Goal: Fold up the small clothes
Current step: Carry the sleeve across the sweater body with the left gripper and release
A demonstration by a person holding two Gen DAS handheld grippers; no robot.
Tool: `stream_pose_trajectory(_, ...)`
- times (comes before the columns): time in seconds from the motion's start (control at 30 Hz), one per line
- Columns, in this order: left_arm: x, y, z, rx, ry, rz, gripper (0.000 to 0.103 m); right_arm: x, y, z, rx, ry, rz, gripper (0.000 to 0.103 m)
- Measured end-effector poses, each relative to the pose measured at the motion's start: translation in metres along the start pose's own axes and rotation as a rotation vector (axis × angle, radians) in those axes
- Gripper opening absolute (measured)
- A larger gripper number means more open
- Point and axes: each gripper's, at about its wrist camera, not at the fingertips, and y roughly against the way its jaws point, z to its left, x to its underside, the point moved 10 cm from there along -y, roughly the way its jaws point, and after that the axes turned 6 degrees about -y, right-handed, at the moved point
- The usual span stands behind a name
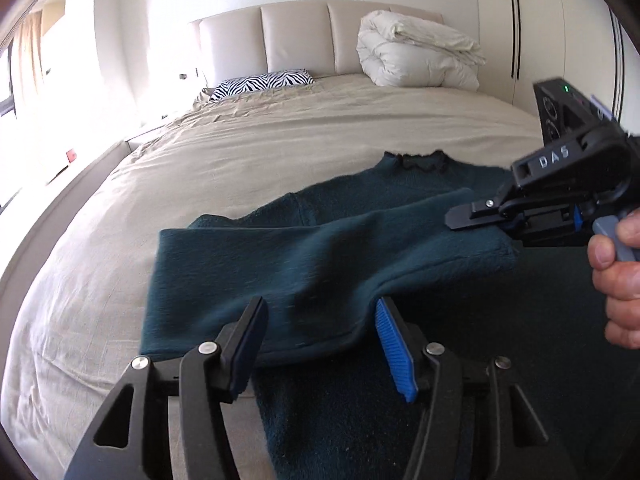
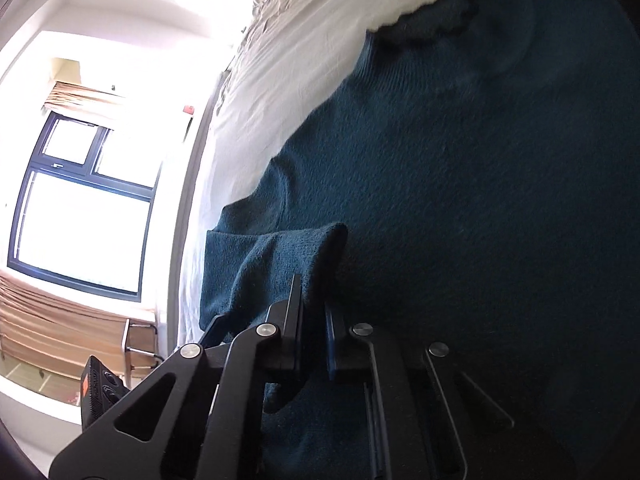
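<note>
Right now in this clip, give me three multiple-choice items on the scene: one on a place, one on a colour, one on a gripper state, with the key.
1. Where does the zebra pillow lie?
A. at the headboard
B. on the sweater
C. on the floor

2. What colour is the sweater?
A. red
B. dark teal
C. white

3. How does the right gripper stand?
A. wide open, nothing in it
B. shut on the folded duvet
C. shut on the sweater

Key:
1 A, the pillow sits at the head of the bed, against the headboard.
2 B, both views show dark teal knit.
3 C, the right wrist view shows a fold of sweater pinched between its fingers, while the left gripper is open above the cloth.
</note>
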Motion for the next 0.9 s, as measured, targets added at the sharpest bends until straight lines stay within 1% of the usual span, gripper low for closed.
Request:
stream_pose_trajectory(0.07,-0.005,0.008,0.021,0.057,0.114,-0.015,0.059,-0.017,0.022,-0.011,0.047,0.018,-0.043,0.007)
stream_pose_trajectory(0.13,-0.009,0.008,0.049,0.102,0.252,-0.011,0.058,-0.037,0.046,-0.027,0.114,0.031,-0.092,0.007)
stream_pose_trajectory(0.17,-0.011,0.006,0.064,0.114,0.308,-0.008,0.053,-0.046,0.056,-0.035,0.136,0.026,-0.110,0.007)
stream_pose_trajectory(0.2,-0.013,0.004,0.077,0.120,0.347,-0.004,0.045,-0.052,0.068,-0.043,0.150,0.018,-0.124,0.007)
stream_pose_trajectory(0.3,-0.019,-0.002,0.103,0.149,0.427,-0.006,0.030,-0.073,0.094,-0.064,0.218,0.015,-0.171,0.007)
stream_pose_trajectory(0.4,-0.030,-0.013,0.114,0.204,0.487,-0.005,0.025,-0.087,0.108,-0.080,0.258,0.005,-0.195,0.007)
stream_pose_trajectory(0.47,-0.035,-0.020,0.115,0.240,0.508,-0.004,0.023,-0.094,0.114,-0.090,0.284,0.002,-0.201,0.007)
stream_pose_trajectory(0.5,-0.039,-0.025,0.113,0.262,0.517,-0.001,0.023,-0.097,0.109,-0.089,0.297,0.004,-0.204,0.007)
stream_pose_trajectory(0.53,-0.040,-0.029,0.110,0.279,0.525,0.002,0.023,-0.097,0.110,-0.094,0.307,0.004,-0.204,0.007)
stream_pose_trajectory(0.57,-0.041,-0.034,0.106,0.300,0.533,0.008,0.023,-0.091,0.109,-0.107,0.313,0.005,-0.202,0.007)
stream_pose_trajectory(0.6,-0.042,-0.039,0.103,0.320,0.539,0.015,0.023,-0.088,0.113,-0.110,0.322,0.006,-0.201,0.007)
stream_pose_trajectory(0.67,-0.041,-0.046,0.095,0.335,0.549,0.025,0.023,-0.087,0.109,-0.115,0.340,0.003,-0.197,0.007)
stream_pose_trajectory(0.7,-0.041,-0.050,0.093,0.344,0.554,0.028,0.023,-0.081,0.113,-0.114,0.342,0.002,-0.195,0.007)
stream_pose_trajectory(0.9,-0.043,-0.064,0.083,0.380,0.569,0.043,0.023,-0.073,0.122,-0.136,0.335,-0.039,-0.208,0.007)
